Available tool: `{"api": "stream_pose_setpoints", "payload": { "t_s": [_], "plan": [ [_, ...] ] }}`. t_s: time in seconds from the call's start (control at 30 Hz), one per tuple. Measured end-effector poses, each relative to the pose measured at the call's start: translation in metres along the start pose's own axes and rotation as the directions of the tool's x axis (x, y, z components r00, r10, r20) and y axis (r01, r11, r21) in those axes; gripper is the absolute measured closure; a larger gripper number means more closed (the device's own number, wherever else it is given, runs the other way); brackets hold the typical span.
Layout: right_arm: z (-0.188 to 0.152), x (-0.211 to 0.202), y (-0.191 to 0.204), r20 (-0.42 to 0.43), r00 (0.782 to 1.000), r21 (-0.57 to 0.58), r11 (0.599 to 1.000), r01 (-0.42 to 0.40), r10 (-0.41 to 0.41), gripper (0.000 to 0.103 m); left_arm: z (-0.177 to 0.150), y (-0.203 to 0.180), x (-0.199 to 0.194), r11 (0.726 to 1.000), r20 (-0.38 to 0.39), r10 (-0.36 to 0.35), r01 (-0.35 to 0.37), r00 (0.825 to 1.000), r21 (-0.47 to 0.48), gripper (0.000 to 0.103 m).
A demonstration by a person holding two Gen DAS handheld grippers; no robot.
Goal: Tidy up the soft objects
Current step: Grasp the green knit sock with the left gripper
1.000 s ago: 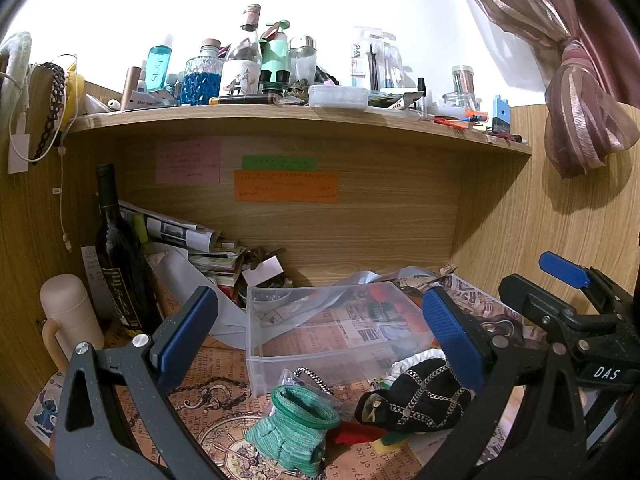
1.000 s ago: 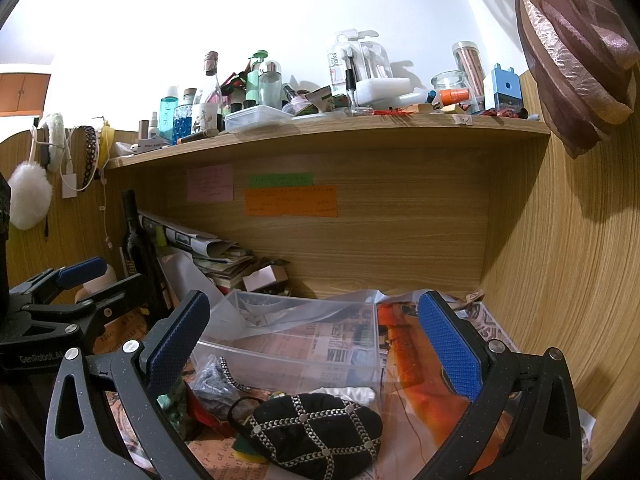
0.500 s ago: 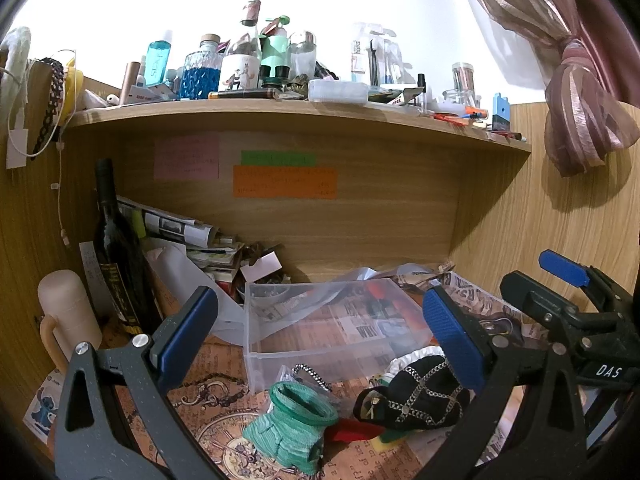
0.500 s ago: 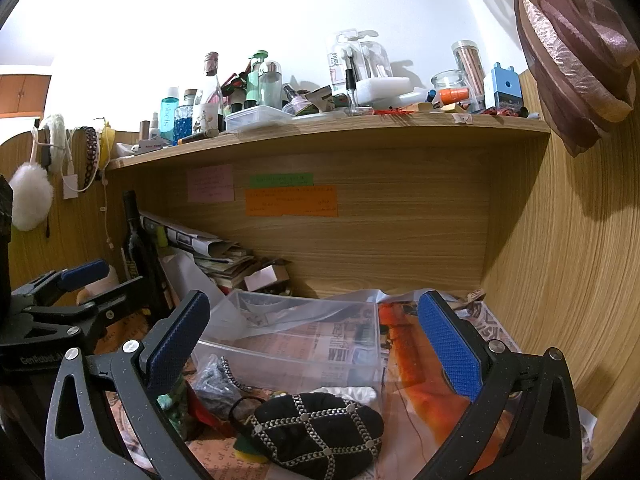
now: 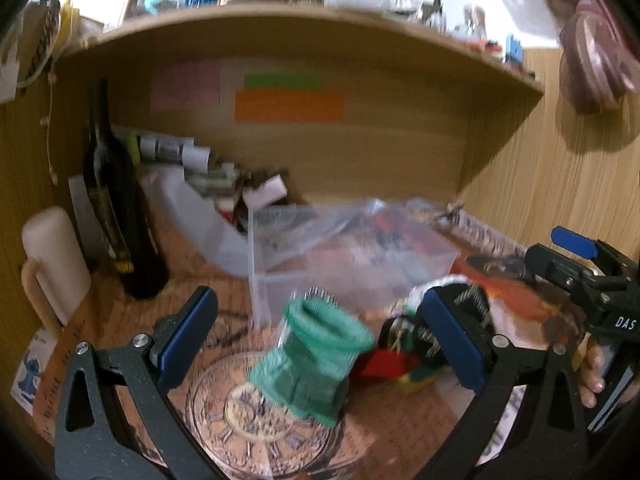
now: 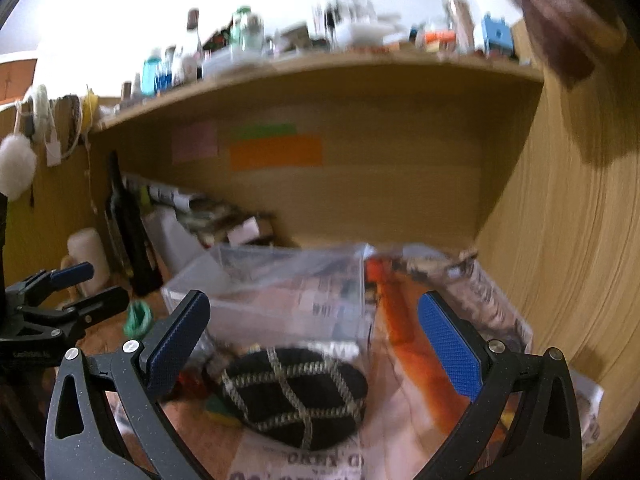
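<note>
A: Which step is this?
B: The approach, I'd judge. The left gripper point(image 5: 316, 344) has its fingers spread wide and empty around the green knit piece point(image 5: 310, 360) at lower centre.

A: And the right gripper point(image 6: 312, 344)?
B: Wide open, empty, framing the black knit pouch point(image 6: 294, 396). Next comes closing gently, then the clear plastic bin point(image 6: 280, 296).

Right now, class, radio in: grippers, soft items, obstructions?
Left gripper open over green knit piece. Right gripper open over black pouch. Clear bin behind, unobstructed.
</note>
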State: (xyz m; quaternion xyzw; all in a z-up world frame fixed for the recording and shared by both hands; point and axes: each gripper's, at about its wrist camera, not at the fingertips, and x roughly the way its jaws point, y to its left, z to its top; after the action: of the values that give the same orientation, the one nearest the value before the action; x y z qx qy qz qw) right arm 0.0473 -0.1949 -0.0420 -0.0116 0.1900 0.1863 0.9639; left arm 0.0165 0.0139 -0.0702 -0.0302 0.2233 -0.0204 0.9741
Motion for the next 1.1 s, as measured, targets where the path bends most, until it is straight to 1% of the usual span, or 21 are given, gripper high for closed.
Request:
{"api": "stream_pose_setpoints", "payload": {
  "t_s": [0.1,0.23,0.27,0.3,0.33,0.4,0.43,0.5,0.6,0.73,0.77,0.8,0.83,0.87,0.93,1.0,1.07,1.1],
  "plan": [
    [-0.013,0.012,0.000,-0.071,0.997,0.005,1.000,-0.024,0.024,0.000,-0.010,0.008,0.010,1.000,-0.044,-0.007,0.006,0.999,-0.029,0.000],
    [-0.028,0.023,-0.004,-0.140,0.988,0.041,0.997,-0.063,0.068,0.000,-0.022,0.015,0.019,0.998,-0.087,-0.014,0.009,0.996,-0.065,0.000],
    [-0.030,0.025,-0.004,-0.153,0.985,0.049,0.996,-0.079,0.085,0.000,-0.025,0.015,0.021,0.997,-0.098,-0.017,0.011,0.995,-0.071,0.004],
    [-0.034,0.028,-0.005,-0.166,0.981,0.055,0.995,-0.088,0.096,0.000,-0.026,0.015,0.022,0.997,-0.105,-0.019,0.012,0.994,-0.073,0.014],
    [-0.037,0.031,-0.005,-0.182,0.978,0.059,0.994,-0.096,0.105,0.000,-0.028,0.015,0.024,0.997,-0.116,-0.025,0.017,0.993,-0.072,0.019],
    [-0.042,0.036,-0.004,-0.209,0.970,0.069,0.991,-0.115,0.127,0.000,-0.030,0.013,0.029,0.997,-0.143,-0.041,0.031,0.989,-0.070,0.032],
    [-0.045,0.038,-0.005,-0.221,0.966,0.072,0.990,-0.119,0.132,0.000,-0.031,0.013,0.031,0.997,-0.149,-0.046,0.036,0.988,-0.073,0.035],
    [-0.048,0.041,-0.005,-0.238,0.961,0.077,0.989,-0.124,0.139,0.001,-0.033,0.013,0.034,0.996,-0.159,-0.058,0.046,0.986,-0.077,0.047],
    [-0.051,0.044,-0.005,-0.252,0.955,0.081,0.987,-0.140,0.157,0.008,-0.033,0.015,0.038,0.993,-0.170,-0.079,0.064,0.982,-0.095,0.057],
    [-0.054,0.045,0.005,-0.254,0.950,0.048,0.983,-0.176,0.182,0.010,-0.032,0.017,0.039,0.990,-0.172,-0.102,0.084,0.980,-0.111,0.069],
    [-0.055,0.045,0.009,-0.256,0.949,0.036,0.983,-0.183,0.186,0.011,-0.031,0.017,0.039,0.989,-0.172,-0.111,0.092,0.979,-0.115,0.074],
    [-0.056,0.047,0.012,-0.262,0.946,0.023,0.982,-0.189,0.189,0.018,-0.031,0.017,0.040,0.988,-0.174,-0.118,0.099,0.978,-0.117,0.076],
    [-0.057,0.049,0.015,-0.271,0.943,0.013,0.981,-0.195,0.191,0.027,-0.031,0.016,0.040,0.988,-0.176,-0.122,0.103,0.977,-0.118,0.077],
    [-0.058,0.052,0.018,-0.284,0.939,0.008,0.980,-0.200,0.194,0.031,-0.031,0.016,0.039,0.987,-0.174,-0.124,0.103,0.977,-0.120,0.077],
    [-0.061,0.060,0.020,-0.310,0.932,0.002,0.980,-0.197,0.188,0.045,-0.030,0.017,0.039,0.987,-0.172,-0.124,0.104,0.977,-0.124,0.079],
    [-0.063,0.063,0.020,-0.318,0.928,0.011,0.980,-0.200,0.193,0.055,-0.029,0.020,0.039,0.985,-0.168,-0.128,0.106,0.977,-0.133,0.083],
    [-0.063,0.064,0.018,-0.311,0.929,0.030,0.979,-0.204,0.203,0.063,-0.027,0.022,0.038,0.984,-0.161,-0.128,0.105,0.979,-0.142,0.083],
    [-0.062,0.064,0.016,-0.307,0.929,0.038,0.978,-0.207,0.208,0.070,-0.026,0.024,0.038,0.984,-0.155,-0.122,0.099,0.980,-0.147,0.083]
  ]
}}
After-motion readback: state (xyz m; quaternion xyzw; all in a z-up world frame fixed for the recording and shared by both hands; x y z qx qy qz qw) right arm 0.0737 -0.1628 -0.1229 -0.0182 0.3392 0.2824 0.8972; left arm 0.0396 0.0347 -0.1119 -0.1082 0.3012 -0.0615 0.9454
